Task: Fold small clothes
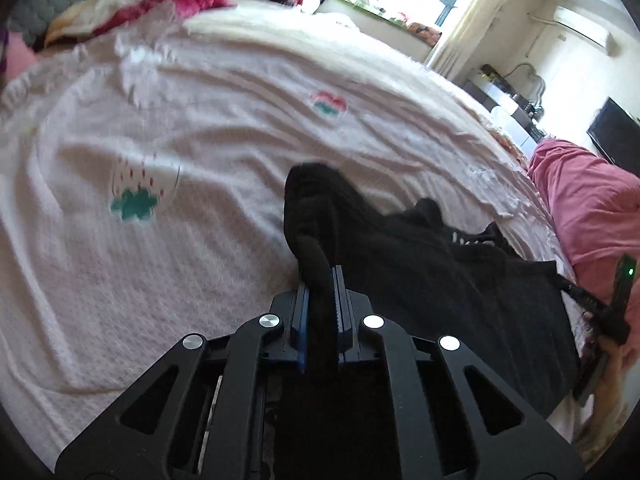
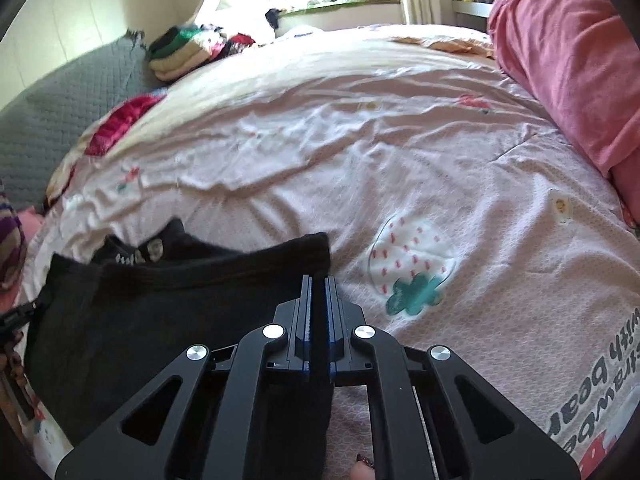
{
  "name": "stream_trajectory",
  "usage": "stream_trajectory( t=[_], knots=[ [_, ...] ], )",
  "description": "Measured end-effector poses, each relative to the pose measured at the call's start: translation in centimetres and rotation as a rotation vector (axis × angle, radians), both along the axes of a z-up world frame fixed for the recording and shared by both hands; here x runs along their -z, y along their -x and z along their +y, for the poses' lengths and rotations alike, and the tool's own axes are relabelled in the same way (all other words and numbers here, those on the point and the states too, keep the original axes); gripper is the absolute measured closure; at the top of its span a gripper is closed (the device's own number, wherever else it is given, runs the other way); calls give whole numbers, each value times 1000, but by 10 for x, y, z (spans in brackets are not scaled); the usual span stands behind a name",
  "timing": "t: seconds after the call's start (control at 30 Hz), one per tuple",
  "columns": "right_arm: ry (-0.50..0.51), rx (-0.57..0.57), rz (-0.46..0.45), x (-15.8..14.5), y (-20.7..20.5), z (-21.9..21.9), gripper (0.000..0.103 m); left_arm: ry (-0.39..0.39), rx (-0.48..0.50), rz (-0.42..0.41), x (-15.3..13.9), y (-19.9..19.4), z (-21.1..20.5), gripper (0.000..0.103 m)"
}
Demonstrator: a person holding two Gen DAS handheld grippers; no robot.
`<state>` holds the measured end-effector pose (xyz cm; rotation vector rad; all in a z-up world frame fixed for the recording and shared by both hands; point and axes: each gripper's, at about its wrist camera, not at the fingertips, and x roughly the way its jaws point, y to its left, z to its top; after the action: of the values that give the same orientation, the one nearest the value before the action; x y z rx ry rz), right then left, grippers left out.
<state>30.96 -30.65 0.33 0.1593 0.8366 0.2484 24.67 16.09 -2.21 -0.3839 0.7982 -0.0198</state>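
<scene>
A small black garment (image 1: 432, 280) lies on the pink bedspread (image 1: 160, 240). My left gripper (image 1: 322, 276) is shut on a bunched edge of the garment, which rises past the fingertips. In the right wrist view the same black garment (image 2: 160, 304) spreads to the left and under the tool. My right gripper (image 2: 318, 284) is shut on its right corner edge. The other gripper shows at the right edge of the left wrist view (image 1: 616, 312) and at the left edge of the right wrist view (image 2: 16, 316).
The pink bedspread (image 2: 400, 168) carries strawberry prints (image 2: 412, 268). A rolled red blanket (image 2: 568, 60) lies along the right side. Folded clothes (image 2: 184, 52) are stacked at the far side near the window. A grey quilted headboard (image 2: 60, 108) stands at the left.
</scene>
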Motion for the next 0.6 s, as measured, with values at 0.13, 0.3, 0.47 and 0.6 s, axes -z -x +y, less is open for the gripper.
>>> stream_trajectory(
  t=[0.13, 0.3, 0.47, 0.6],
  knots=[
    [11, 17, 2, 1, -2, -5, 99, -83, 3, -13, -3, -1, -5, 99],
    [172, -5, 24, 14, 0, 18, 97, -115, -21, 68, 12, -6, -4, 91],
    [255, -6, 9, 14, 7, 26, 88, -161, -16, 82, 6, -2, -11, 84],
    [255, 19, 14, 12, 13, 22, 73, -172, -5, 94, 5, 2, -17, 76]
  ],
)
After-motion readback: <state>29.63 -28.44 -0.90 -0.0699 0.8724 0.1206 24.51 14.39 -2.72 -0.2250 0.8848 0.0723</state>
